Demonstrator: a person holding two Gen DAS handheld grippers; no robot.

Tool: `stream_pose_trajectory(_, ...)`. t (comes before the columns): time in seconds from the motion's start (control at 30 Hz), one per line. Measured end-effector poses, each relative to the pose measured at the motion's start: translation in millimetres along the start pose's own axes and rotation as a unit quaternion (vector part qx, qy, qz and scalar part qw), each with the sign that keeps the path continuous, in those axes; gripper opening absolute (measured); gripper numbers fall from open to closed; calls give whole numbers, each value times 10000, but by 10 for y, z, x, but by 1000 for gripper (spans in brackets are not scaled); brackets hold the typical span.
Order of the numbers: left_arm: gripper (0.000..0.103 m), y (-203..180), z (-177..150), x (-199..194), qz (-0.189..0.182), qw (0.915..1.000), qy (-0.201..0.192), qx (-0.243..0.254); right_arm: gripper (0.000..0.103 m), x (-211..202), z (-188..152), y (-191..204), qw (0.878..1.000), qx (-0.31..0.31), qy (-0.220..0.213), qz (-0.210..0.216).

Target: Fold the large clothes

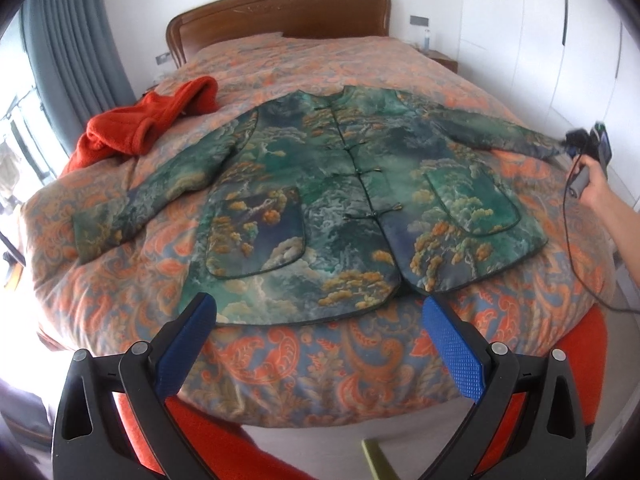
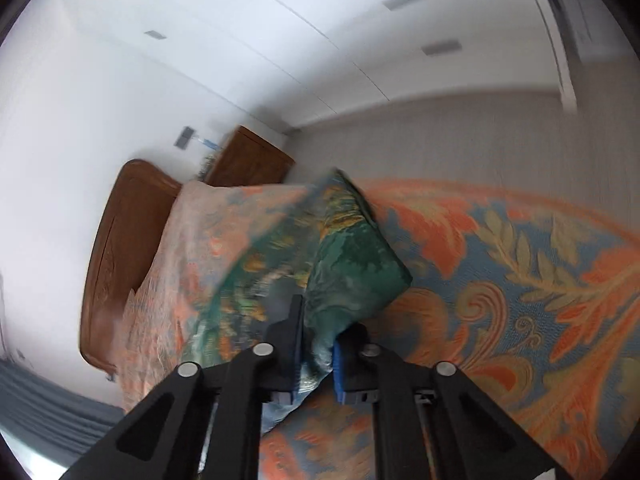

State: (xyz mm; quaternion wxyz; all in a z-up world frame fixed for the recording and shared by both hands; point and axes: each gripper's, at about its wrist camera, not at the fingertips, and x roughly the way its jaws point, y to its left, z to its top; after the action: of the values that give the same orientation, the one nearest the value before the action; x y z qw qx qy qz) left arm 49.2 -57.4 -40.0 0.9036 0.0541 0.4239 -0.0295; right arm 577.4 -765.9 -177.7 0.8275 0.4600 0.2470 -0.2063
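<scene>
Lying flat and face up on the bed (image 1: 120, 280), the jacket (image 1: 340, 184) is buttoned shut with both sleeves spread wide, a layout that I judge suits a sleeve-first fold. At far left a red garment (image 1: 148, 124) sits bunched near the bed's edge, just beside the jacket's shoulder but clear of the fold area. The left sleeve (image 1: 132, 216) rests untouched on the quilt. Nearer the foot of the bed, the left tongs (image 1: 320, 320) hover above the hem with blue pads spread wide and nothing between them, probably waiting to pin or lift the hem once the sleeve comes over. At far right a hand (image 1: 600, 192) holds the right tongs (image 2: 316, 356) at the cuff of the right sleeve (image 1: 520, 136).

From the left wrist view, the whole garment and its symmetry are plain, yet the right tongs are a small blur there and their grip cannot be read. In the right wrist view, rolled to one side, the pads are clamped on a pinch of green cuff fabric, which rises off the quilt in a peak. That view also shows the headboard (image 2: 120, 248), but none of the left sleeve or hem.
</scene>
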Motion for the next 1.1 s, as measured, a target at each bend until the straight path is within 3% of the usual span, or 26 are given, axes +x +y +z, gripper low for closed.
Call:
stream_pose_trajectory(0.17,103,8,-9,73,-241,9996,127,-65,10,-591,-280,1124,9835,-1596,-189,833)
stream_pose_trajectory(0.3,103,14,-32,-58,-247,9996,-103,-54,10,-967,-862,2152,9469,-2811,-182,1550)
stream_pose_trajectory(0.4,103,116,-87,-142,-134,9996,-191,-162,10,-1041,-1507,2804,9160,-3480,109,1990)
stream_pose_trajectory(0.53,103,333,-182,-146,8,9991,-110,-418,10,-857,-2409,3341,8782,-4257,497,2121)
stream_pose_trajectory(0.63,103,494,-280,-117,114,9979,-17,-644,10,-623,-2980,3454,8632,-4537,811,2061)
stream_pose_trajectory(0.73,103,616,-360,-59,193,9963,77,-833,19,-402,-3560,3431,8463,-4917,1047,1762)
stream_pose_trajectory(0.8,103,652,-397,-1,212,9955,145,-907,56,-308,-3840,3357,8336,-5081,1449,1611)
stream_pose_trajectory(0.83,103,660,-409,23,203,9954,166,-926,59,-303,-3946,3277,8283,-5119,1603,1618)
stream_pose_trajectory(0.93,103,682,-408,90,-51,9944,158,-1048,59,-644,-4070,3009,8202,-5150,1665,1854)
stream_pose_trajectory(1.0,103,724,-344,144,-484,9917,109,-1187,60,-908,-4037,2760,8160,-5160,1643,2023)
stream_pose_trajectory(1.1,102,735,-144,253,-996,9871,64,-1255,64,-1298,-3967,2367,8191,-5107,1502,2139)
